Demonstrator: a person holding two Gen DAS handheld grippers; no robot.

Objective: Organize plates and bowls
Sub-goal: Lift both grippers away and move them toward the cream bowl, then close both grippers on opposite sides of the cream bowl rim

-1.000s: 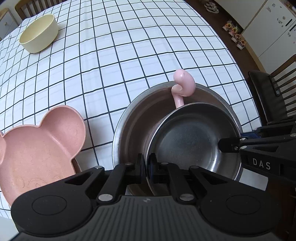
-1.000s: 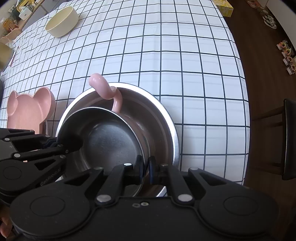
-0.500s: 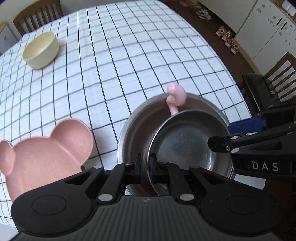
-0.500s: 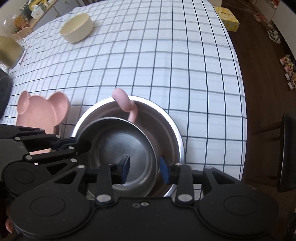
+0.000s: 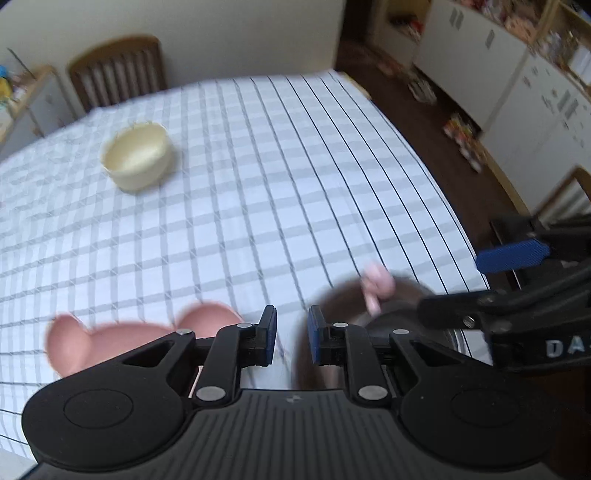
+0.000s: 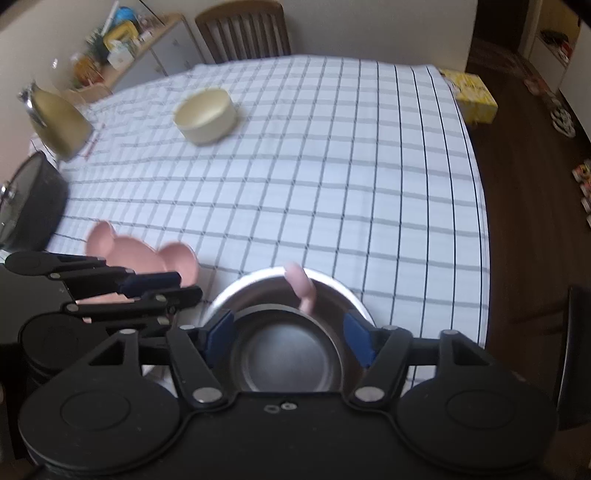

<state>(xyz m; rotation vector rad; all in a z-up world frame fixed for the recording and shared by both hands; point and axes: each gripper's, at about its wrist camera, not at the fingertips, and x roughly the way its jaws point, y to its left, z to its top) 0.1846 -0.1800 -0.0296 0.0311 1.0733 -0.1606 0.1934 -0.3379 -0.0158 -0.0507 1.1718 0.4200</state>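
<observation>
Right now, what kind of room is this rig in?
Likely a home dining room: a table under a checked cloth, wooden chairs pushed up to it, a cream bowl and nested steel bowls on top, white cabinets along the wall.

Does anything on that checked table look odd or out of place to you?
One thing: a pink spoon is caught between the two nested steel bowls, its handle poking up over the big bowl's rim. Nothing looks spilled or broken.

Table under white black-grid cloth (image 6: 332, 184): cream round bowl (image 6: 205, 115), pink bear-shaped plate (image 6: 140, 254), large steel bowl (image 6: 332, 286).
</observation>
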